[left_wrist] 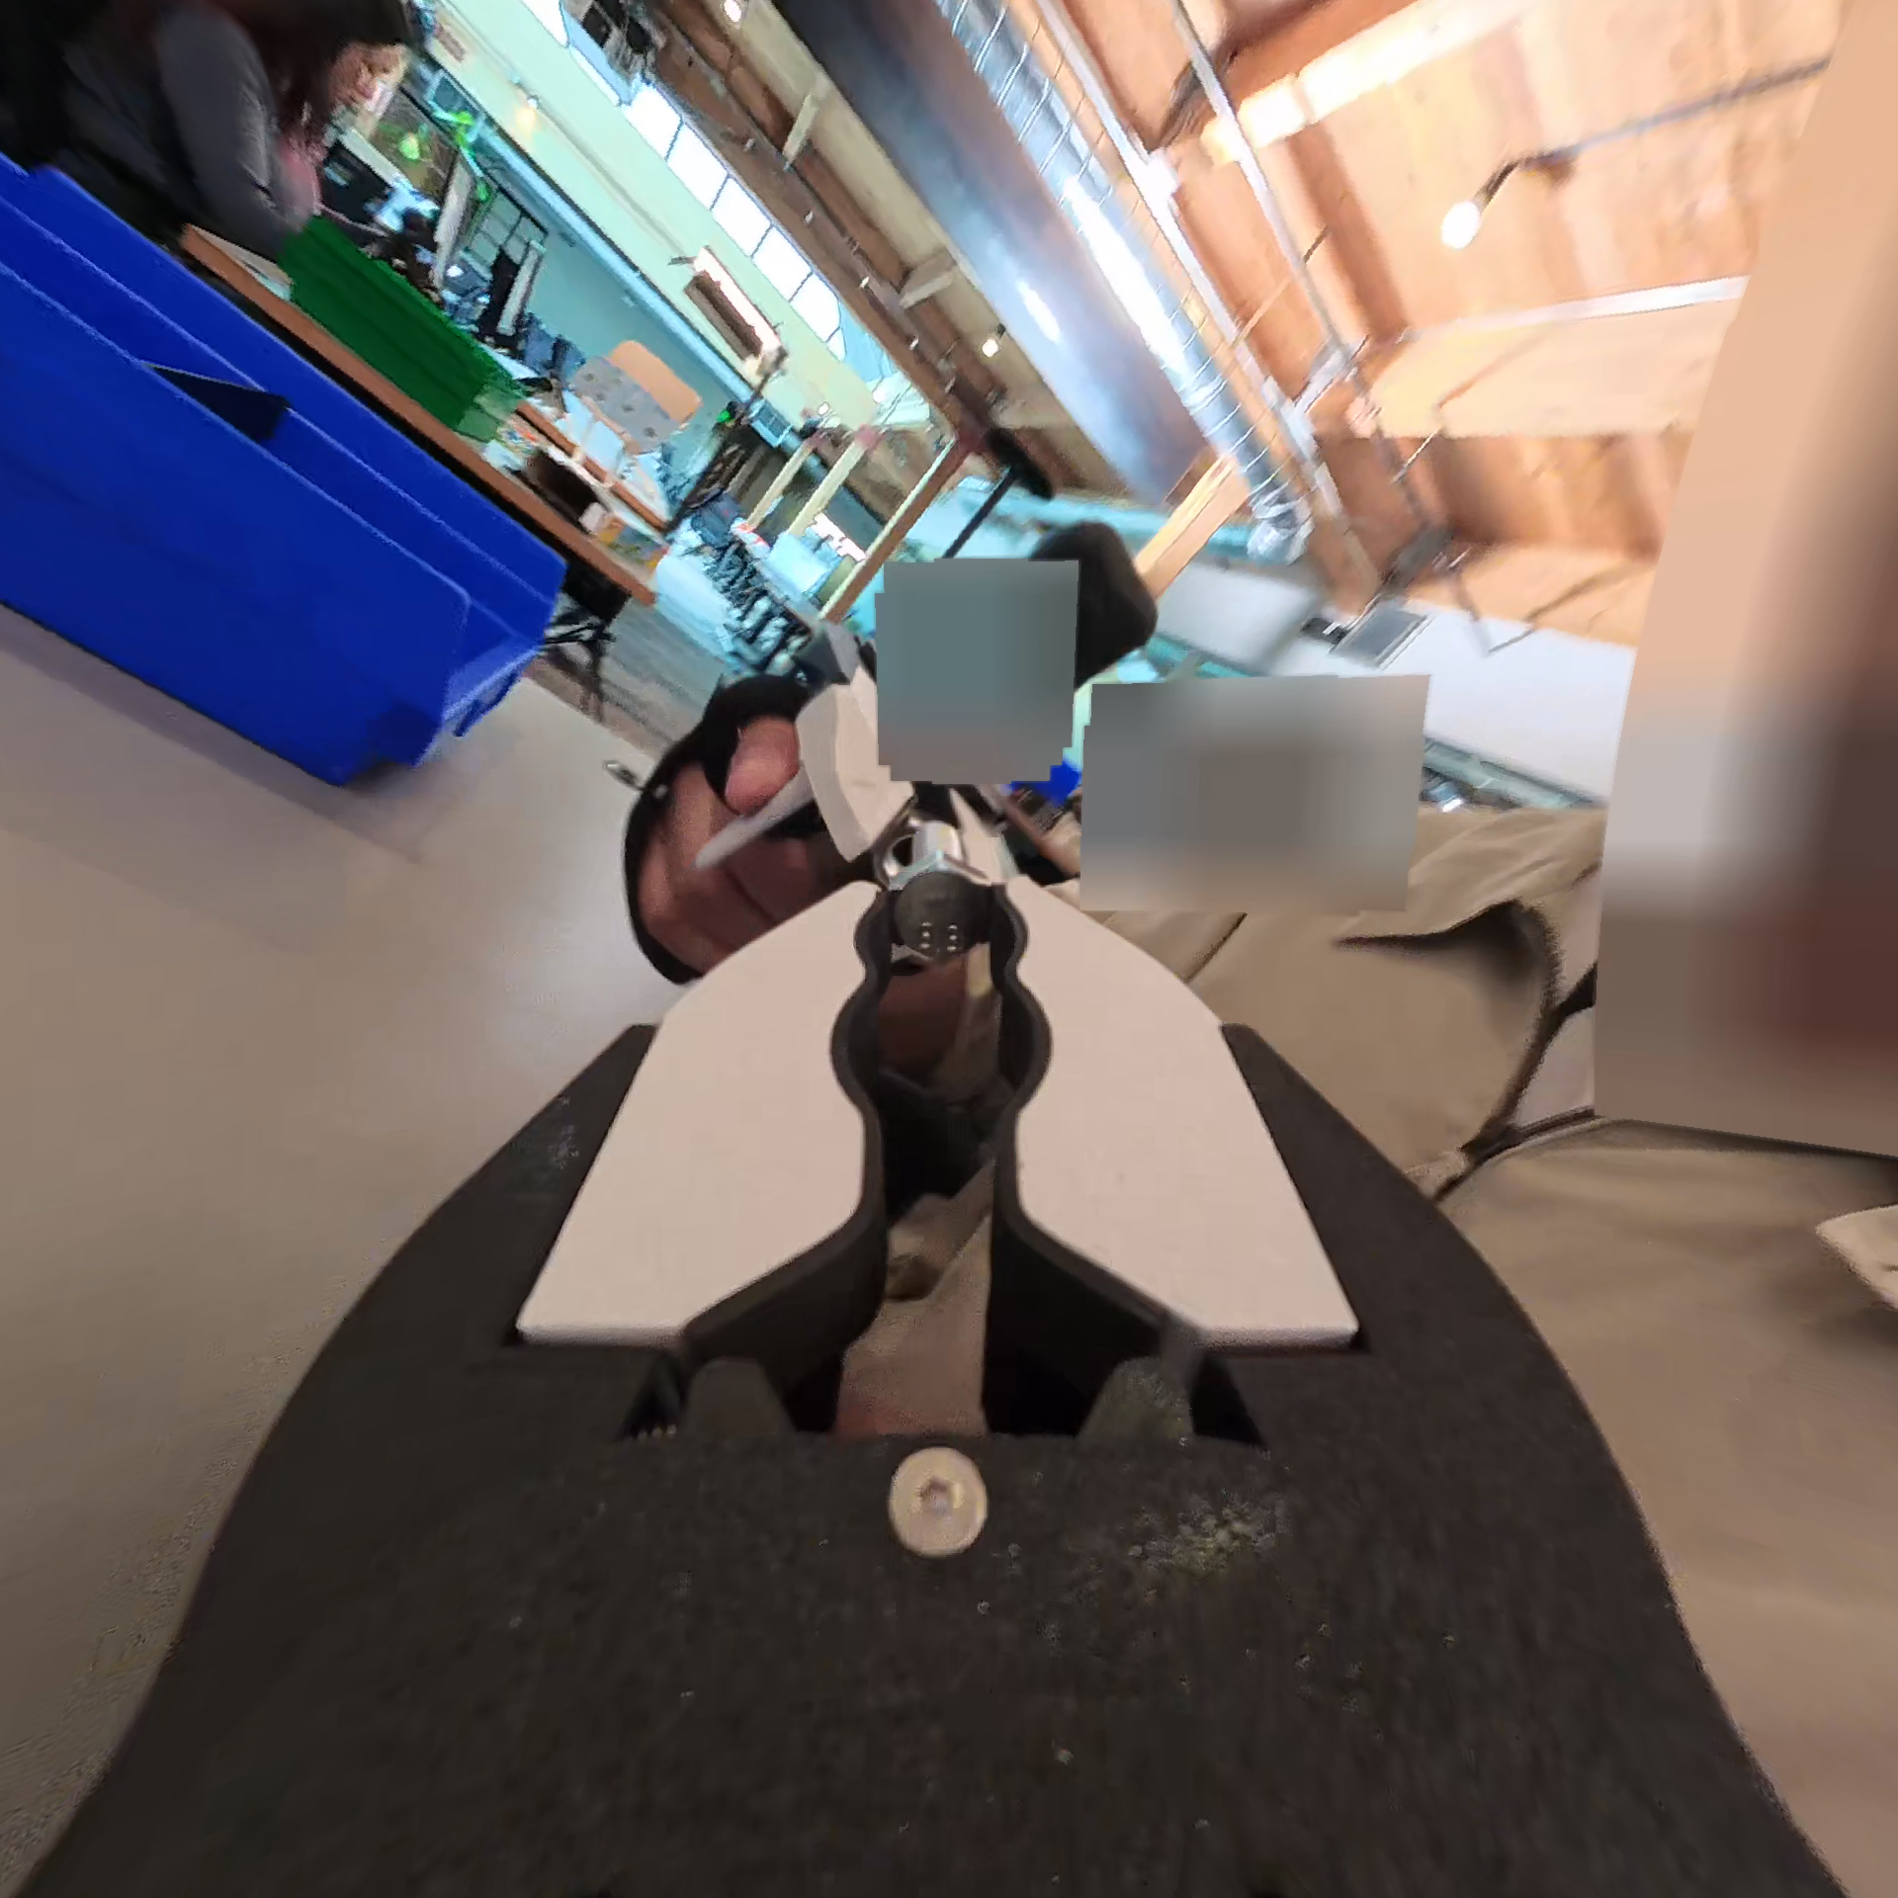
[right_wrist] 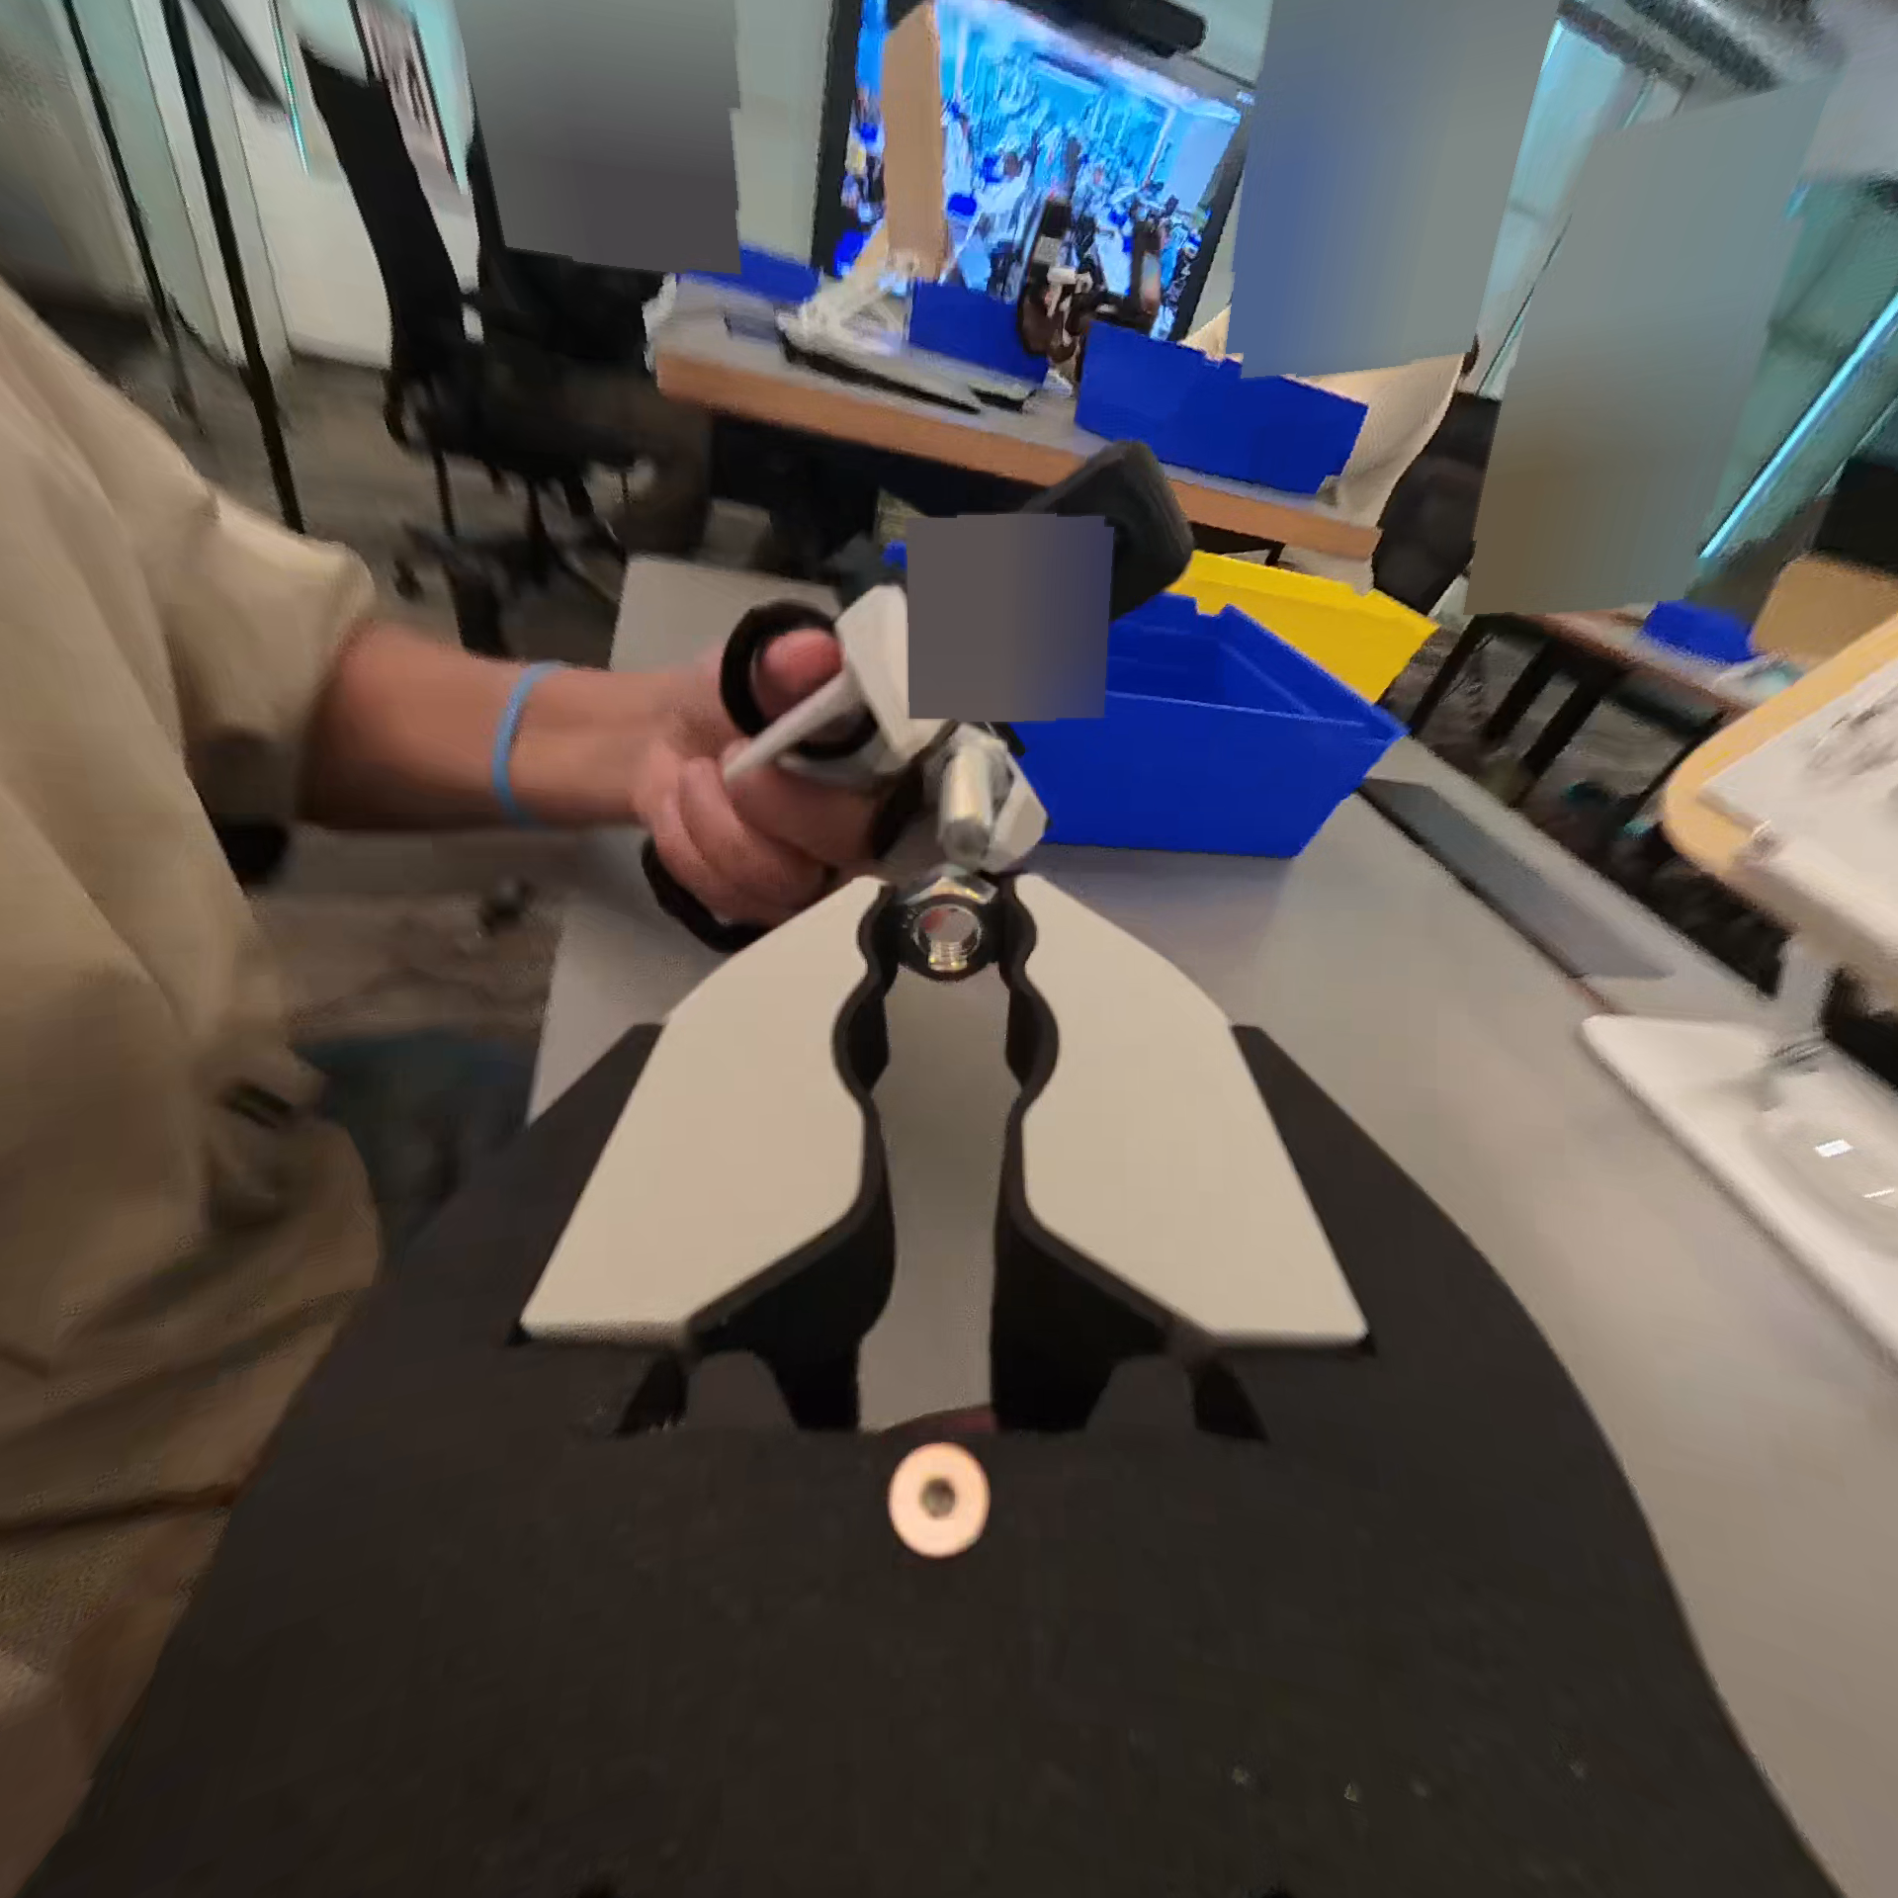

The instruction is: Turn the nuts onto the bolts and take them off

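Silver bolt [left_wrist: 929, 929] pinched by its head between the narrowed fingertips of the left gripper [left_wrist: 937, 937], shank aimed forward. Steel nut [right_wrist: 943, 933] clamped at the tips of the right gripper [right_wrist: 942, 940], bolt end just beyond. Seen only from the right: blue bin [right_wrist: 1212, 760], yellow bin [right_wrist: 1304, 616] past the fingers.

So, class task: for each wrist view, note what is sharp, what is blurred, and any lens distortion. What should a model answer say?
Left wrist view: the left hand-held gripper and bolt head are sharp; ceiling and blue bins smear, and the tilted room bends at the edges. Right wrist view: the right hand-held gripper and nut are crisp; sleeve and background blur.
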`<state>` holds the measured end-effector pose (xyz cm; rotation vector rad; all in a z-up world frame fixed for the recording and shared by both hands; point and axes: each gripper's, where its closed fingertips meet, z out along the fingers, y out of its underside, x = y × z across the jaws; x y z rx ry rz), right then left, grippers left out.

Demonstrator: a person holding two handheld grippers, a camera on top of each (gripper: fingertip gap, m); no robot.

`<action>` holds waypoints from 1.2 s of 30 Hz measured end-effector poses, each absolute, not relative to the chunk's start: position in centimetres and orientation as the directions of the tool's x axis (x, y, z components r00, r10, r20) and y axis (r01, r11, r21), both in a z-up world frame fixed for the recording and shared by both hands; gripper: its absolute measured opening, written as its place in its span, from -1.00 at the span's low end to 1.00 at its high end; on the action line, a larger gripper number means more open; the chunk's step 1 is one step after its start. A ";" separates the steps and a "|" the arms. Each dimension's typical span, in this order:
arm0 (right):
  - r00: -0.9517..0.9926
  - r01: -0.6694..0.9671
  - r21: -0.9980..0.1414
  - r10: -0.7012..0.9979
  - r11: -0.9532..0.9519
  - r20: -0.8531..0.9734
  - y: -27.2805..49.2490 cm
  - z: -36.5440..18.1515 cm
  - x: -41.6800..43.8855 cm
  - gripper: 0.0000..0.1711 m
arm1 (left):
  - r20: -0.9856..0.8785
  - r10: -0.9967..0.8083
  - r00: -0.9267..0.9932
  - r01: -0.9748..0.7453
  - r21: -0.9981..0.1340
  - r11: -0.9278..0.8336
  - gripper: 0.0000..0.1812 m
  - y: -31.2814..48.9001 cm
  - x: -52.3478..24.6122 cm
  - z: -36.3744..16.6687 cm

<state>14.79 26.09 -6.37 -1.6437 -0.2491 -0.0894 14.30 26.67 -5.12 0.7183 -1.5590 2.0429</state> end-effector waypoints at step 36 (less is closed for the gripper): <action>0.871 -0.003 -0.993 -0.489 -0.115 0.054 26.2 -12.0 24.5 -0.78 | 0.051 -0.981 -0.187 -0.183 -0.983 -0.016 -0.81 38.2 22.2 -12.5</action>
